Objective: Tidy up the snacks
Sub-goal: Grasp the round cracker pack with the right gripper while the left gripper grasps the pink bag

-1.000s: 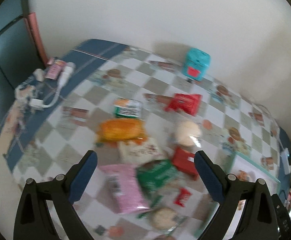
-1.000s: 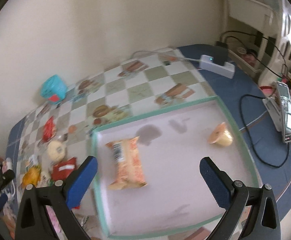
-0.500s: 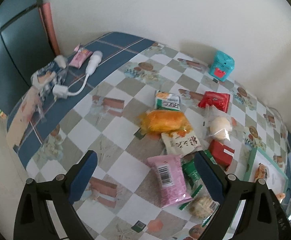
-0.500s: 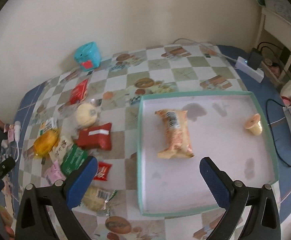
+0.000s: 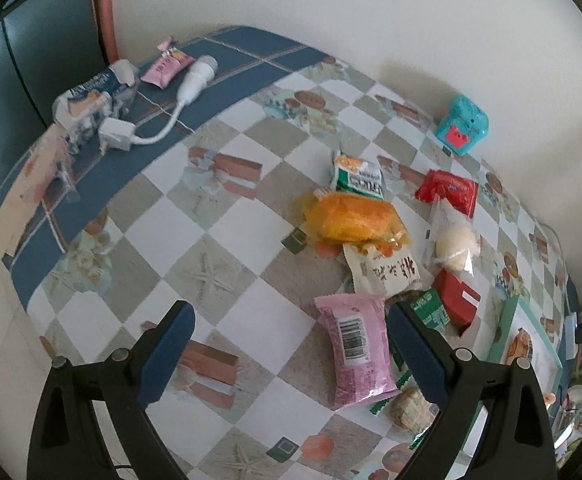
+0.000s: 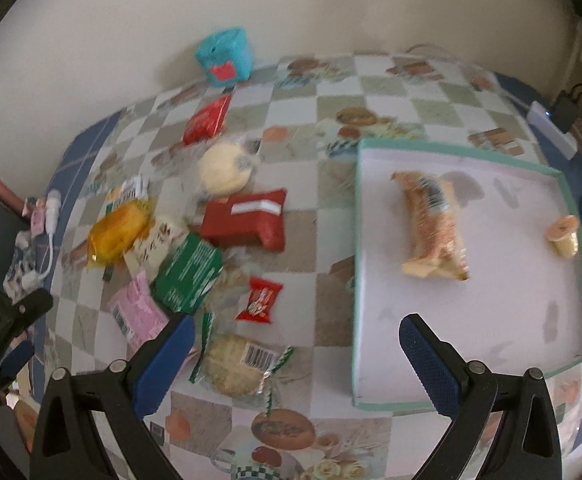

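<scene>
Several snack packs lie in a pile on the checkered tablecloth: a pink pack (image 5: pixel 357 356), an orange pack (image 5: pixel 351 218), a red box (image 6: pixel 247 220), a green pack (image 6: pixel 189 276), a round cracker pack (image 6: pixel 235 366) and a small red sachet (image 6: pixel 259 300). A white tray with a teal rim (image 6: pixel 357 240) holds a long orange biscuit pack (image 6: pixel 431 224) and a small jelly cup (image 6: pixel 565 236). My left gripper (image 5: pixel 287 352) is open and empty above the table, left of the pink pack. My right gripper (image 6: pixel 295 364) is open and empty between the pile and the tray.
A teal toy box (image 5: pixel 462 125) stands by the wall. A white charger with cable (image 5: pixel 119 134), a pink sachet (image 5: pixel 167 68) and a crumpled wrapper (image 5: pixel 87 98) lie on the blue strip at the table's far left. A power strip (image 6: pixel 553 130) lies right of the tray.
Both grippers have swung left across the table. The right view has moved from over the tray to the snack pile. The left view has backed away and left. Both stay open.
</scene>
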`<action>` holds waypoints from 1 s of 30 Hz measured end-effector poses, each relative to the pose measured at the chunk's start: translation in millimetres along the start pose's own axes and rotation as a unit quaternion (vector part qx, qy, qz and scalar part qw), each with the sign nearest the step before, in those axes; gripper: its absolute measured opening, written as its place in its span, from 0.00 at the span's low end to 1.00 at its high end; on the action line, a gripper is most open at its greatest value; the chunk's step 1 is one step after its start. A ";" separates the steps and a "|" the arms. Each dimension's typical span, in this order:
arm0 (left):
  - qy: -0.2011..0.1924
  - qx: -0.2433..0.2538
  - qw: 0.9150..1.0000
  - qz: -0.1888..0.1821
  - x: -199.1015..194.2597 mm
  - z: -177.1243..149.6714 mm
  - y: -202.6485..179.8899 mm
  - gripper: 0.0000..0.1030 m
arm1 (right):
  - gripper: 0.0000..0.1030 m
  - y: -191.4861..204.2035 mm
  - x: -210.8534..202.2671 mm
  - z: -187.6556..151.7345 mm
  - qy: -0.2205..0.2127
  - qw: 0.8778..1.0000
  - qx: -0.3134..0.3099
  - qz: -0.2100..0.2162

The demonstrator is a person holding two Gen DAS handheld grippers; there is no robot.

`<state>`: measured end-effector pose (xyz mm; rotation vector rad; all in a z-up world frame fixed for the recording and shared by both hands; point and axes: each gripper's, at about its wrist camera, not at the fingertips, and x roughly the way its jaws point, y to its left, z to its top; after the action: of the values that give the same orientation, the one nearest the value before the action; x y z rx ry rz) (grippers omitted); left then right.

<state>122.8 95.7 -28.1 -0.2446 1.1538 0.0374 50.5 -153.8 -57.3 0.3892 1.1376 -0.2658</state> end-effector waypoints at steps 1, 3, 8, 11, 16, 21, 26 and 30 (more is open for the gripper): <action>0.005 0.002 1.000 -0.004 3.2 -0.7 -1.9 0.95 | 1.00 0.5 3.3 -0.6 0.007 1.000 0.000 0.002; 0.013 0.005 1.000 -0.009 8.7 -2.4 -5.4 0.95 | 1.00 2.6 9.2 -2.3 0.018 1.000 0.000 0.006; 0.034 0.013 0.999 -0.015 23.9 -6.1 -13.0 0.95 | 1.00 7.0 21.0 -5.0 0.036 0.999 -0.005 0.011; 0.046 0.022 0.999 -0.017 31.9 -8.4 -17.5 0.95 | 1.00 7.4 27.8 -6.1 0.048 0.999 -0.001 0.014; 0.066 0.021 0.997 -0.032 43.1 -10.6 -21.2 0.95 | 1.00 14.2 36.2 -9.0 0.060 0.998 -0.009 0.018; 0.086 0.021 0.996 -0.031 54.4 -13.4 -24.1 0.95 | 1.00 20.1 42.0 -10.6 0.065 0.998 -0.020 0.016; 0.105 0.031 0.993 -0.035 65.7 -17.0 -31.9 0.95 | 1.00 23.5 51.5 -14.1 0.078 0.997 -0.023 0.013; 0.120 0.043 0.991 -0.038 74.0 -20.7 -39.7 0.95 | 1.00 26.0 58.4 -17.1 0.087 0.996 -0.025 0.012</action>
<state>140.5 45.6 -96.3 -0.2201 1.3808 -0.1112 70.0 -123.6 -112.8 0.3861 1.3081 -0.1845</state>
